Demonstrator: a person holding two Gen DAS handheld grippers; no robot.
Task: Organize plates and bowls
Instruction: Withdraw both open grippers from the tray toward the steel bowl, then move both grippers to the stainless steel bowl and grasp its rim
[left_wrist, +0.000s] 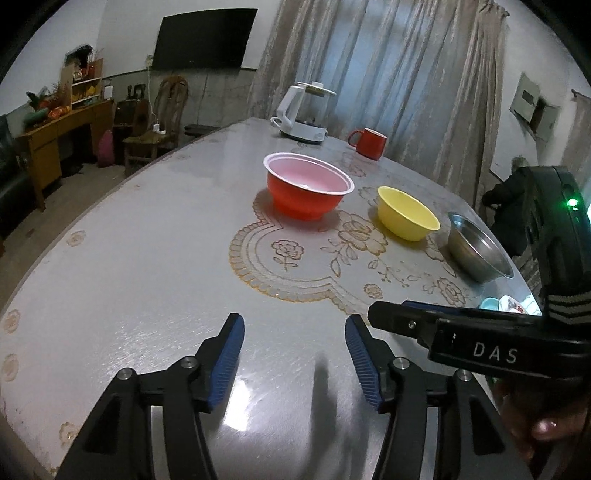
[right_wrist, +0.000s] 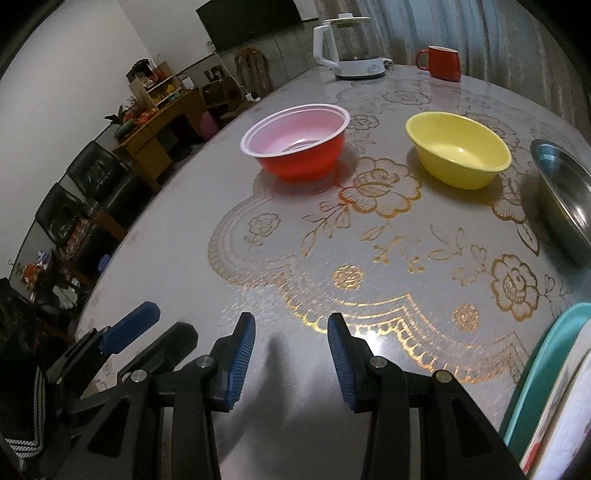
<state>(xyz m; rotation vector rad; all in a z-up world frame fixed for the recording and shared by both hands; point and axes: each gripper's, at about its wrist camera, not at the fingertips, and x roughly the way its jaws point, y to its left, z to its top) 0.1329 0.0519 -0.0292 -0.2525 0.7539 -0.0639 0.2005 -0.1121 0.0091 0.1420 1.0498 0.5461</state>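
Blue ribbed pads of the left gripper (left_wrist: 294, 363) stand parted over bare table (left_wrist: 155, 258), nothing between them; the right gripper (right_wrist: 291, 363) is likewise parted and empty, its jaws set a little narrower. Both tongs point down and forward at the tabletop, side by side, the right one's finger crossing just beside the left's right pad in the left wrist view.

Ahead of both pairs of tongs, well apart from the tips, sits the row of bowls: the red bowl (right_wrist: 297, 144) with its pale pink inside lies straight ahead and slightly left, the yellow bowl (right_wrist: 458, 149) ahead and to the right, and the steel bowl (right_wrist: 565, 199) furthest right, near the table edge. All three stand upright and separate, none nested. Close beside the right tongs, at their right, a stack of plates shows: a teal plate (right_wrist: 543, 365) with paler ones lying on it.

Nothing looks sorted yet, so the step in hand is probably the reach for a first bowl. To do it well, I would bring one set of jaws down over a rim, one pad inside and one outside the wall, and close gently, since the thin red bowl may flex or tip. Nesting smaller into larger seems sensible.

Beyond the bowls stand a white kettle (right_wrist: 347, 44) and a red mug (right_wrist: 441, 62), best left clear of
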